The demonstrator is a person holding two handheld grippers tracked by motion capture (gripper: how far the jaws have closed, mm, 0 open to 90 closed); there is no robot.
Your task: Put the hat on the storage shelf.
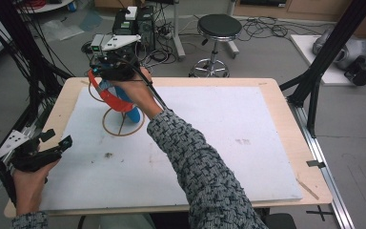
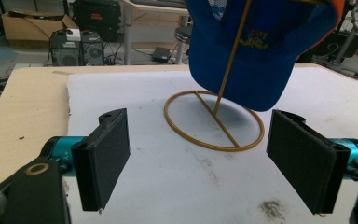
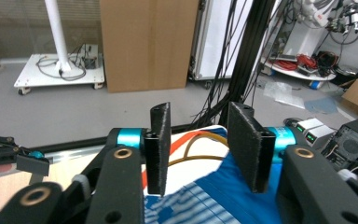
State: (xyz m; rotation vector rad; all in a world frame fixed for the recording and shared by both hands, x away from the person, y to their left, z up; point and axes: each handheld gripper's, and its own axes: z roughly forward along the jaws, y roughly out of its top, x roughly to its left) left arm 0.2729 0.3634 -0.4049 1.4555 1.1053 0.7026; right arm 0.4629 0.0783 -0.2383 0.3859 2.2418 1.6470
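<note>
The cap [image 2: 251, 51] on the wire stand [image 2: 214, 122] looks soft and light; right gripper [image 3: 200, 149] jaws apart above it, probably best pinching the brim.

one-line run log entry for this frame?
blue cap hangs on wire stand | right hand-held gripper open above cap | left hand-held gripper open, off to side

The cap's [image 2: 251, 51] top is cut off by the frame's upper edge.
</note>
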